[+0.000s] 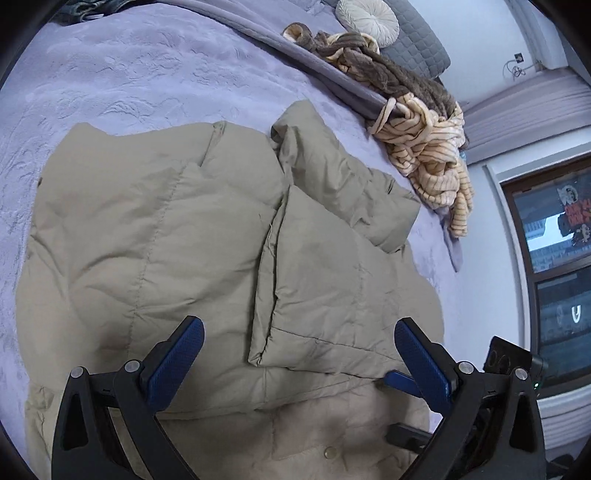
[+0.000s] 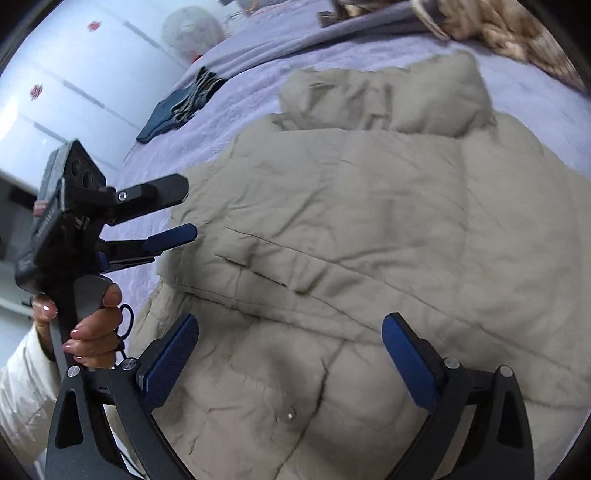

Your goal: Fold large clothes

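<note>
Lavender bedding with an embossed pattern (image 1: 122,70) covers the bed, and a big khaki puffer jacket (image 1: 155,236) lies spread across it. From the left wrist camera, the jacket looks soft and quilted, creased all over, with one sleeve folded in across the body so its cuff end (image 1: 266,347) lies on the middle of the coat; the collar (image 1: 314,147) points toward the far edge of the bed, and a small snap button (image 1: 330,452) shows on the paler panel nearest the camera. The left gripper (image 1: 299,341) hovers over the jacket with its blue-padded fingers (image 1: 177,363) wide apart, holding nothing. A striped cream and brown garment (image 1: 432,155) is heaped at the bed's edge beyond, with a round pale cushion (image 1: 367,18) further off. From the right wrist camera, the same jacket (image 2: 369,221) fills the view, its puffy collar (image 2: 384,99) at the top and a snap (image 2: 290,415) low down. The right gripper (image 2: 290,334) also hangs above the cloth, fingers spread, empty. To its left a hand (image 2: 94,328) grips the other tool's handle, and folded dark clothing (image 2: 177,107) lies on the bed behind.
</note>
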The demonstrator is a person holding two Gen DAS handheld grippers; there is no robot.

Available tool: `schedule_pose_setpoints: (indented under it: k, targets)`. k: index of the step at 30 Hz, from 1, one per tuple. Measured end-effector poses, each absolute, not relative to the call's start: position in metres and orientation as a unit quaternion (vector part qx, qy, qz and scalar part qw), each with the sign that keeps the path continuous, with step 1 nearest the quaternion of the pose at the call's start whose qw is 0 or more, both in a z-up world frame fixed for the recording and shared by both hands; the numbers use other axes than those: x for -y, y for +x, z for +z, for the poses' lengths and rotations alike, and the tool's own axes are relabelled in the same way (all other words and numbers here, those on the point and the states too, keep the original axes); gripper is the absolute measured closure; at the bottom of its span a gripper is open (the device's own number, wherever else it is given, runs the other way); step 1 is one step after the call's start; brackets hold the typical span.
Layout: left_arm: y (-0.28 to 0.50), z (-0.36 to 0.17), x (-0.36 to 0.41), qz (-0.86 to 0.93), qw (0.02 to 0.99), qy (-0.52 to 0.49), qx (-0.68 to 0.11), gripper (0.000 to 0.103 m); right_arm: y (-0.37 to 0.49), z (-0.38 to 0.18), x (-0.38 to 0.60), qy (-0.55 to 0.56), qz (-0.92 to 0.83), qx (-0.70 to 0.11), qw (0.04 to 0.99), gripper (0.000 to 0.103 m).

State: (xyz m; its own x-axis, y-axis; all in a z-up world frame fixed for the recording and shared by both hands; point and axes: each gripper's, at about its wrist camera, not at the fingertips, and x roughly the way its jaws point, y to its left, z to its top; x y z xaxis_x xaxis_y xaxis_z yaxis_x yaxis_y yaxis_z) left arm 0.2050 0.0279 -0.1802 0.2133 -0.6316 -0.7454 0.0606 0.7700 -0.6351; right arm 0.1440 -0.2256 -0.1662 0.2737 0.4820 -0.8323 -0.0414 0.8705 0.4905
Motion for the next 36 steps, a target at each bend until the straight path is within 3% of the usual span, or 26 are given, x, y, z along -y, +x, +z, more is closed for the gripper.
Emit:
schedule_pose_setpoints:
  k: [4, 5, 7, 9, 10, 11, 12, 13, 16, 20, 26, 28, 30, 33, 36]
  targets:
    - [0.215, -0.194, -0.005, -0.228, 0.737, -0.220, -0.597, 0.000, 0.108, -0.184, 0.306, 0.330, 0.091, -0.580, 0.739, 0.003]
    - [0.218, -0.195, 0.000, -0.229, 0.737, -0.217, -0.598, 0.005, 0.099, -0.188, 0.326, 0.370, 0.071, -0.571, 0.730, 0.004]
    - [0.223, -0.197, 0.009, -0.233, 0.736, -0.209, -0.601, 0.028, 0.082, -0.196, 0.365, 0.450, 0.030, -0.538, 0.712, 0.008]
    - [0.227, -0.200, 0.020, -0.238, 0.726, -0.200, -0.614, 0.087, 0.069, -0.203, 0.398, 0.526, -0.004, -0.493, 0.694, 0.015]
    - [0.227, -0.199, 0.024, -0.238, 0.726, -0.194, -0.616, 0.092, 0.067, -0.203, 0.410, 0.550, -0.018, -0.472, 0.689, 0.021]
    - [0.225, -0.194, 0.024, -0.232, 0.735, -0.188, -0.609, 0.092, 0.065, -0.204, 0.421, 0.564, -0.034, -0.456, 0.687, 0.051]
    - [0.222, -0.186, 0.023, -0.232, 0.746, -0.181, -0.597, 0.092, 0.068, -0.203, 0.431, 0.566, -0.047, -0.452, 0.688, 0.091]
    - [0.216, -0.179, 0.020, -0.232, 0.755, -0.175, -0.587, 0.092, 0.071, -0.202, 0.437, 0.562, -0.054, -0.454, 0.689, 0.095]
    - [0.200, -0.170, 0.007, -0.220, 0.773, -0.152, -0.575, 0.092, 0.086, -0.183, 0.437, 0.496, -0.038, -0.470, 0.729, 0.095]
    - [0.189, -0.195, 0.000, -0.194, 0.770, -0.113, -0.598, 0.092, 0.102, -0.186, 0.420, 0.406, -0.033, -0.523, 0.749, 0.095]
    - [0.182, -0.202, 0.008, -0.179, 0.783, -0.059, -0.592, 0.092, 0.098, -0.216, 0.423, 0.425, -0.030, -0.549, 0.720, 0.092]
    - [0.182, -0.201, 0.009, -0.180, 0.785, -0.048, -0.590, 0.092, 0.095, -0.199, 0.419, 0.395, 0.000, -0.567, 0.722, 0.079]
    - [0.183, -0.202, 0.009, -0.180, 0.784, -0.050, -0.592, 0.092, 0.090, -0.173, 0.413, 0.359, 0.044, -0.558, 0.747, 0.044]
    - [0.182, -0.204, 0.007, -0.177, 0.782, -0.055, -0.595, 0.092, 0.081, -0.141, 0.430, 0.362, 0.062, -0.505, 0.781, 0.040]
    - [0.181, -0.204, 0.009, -0.173, 0.783, -0.048, -0.595, 0.092, 0.085, -0.149, 0.470, 0.414, -0.010, -0.467, 0.782, 0.038]
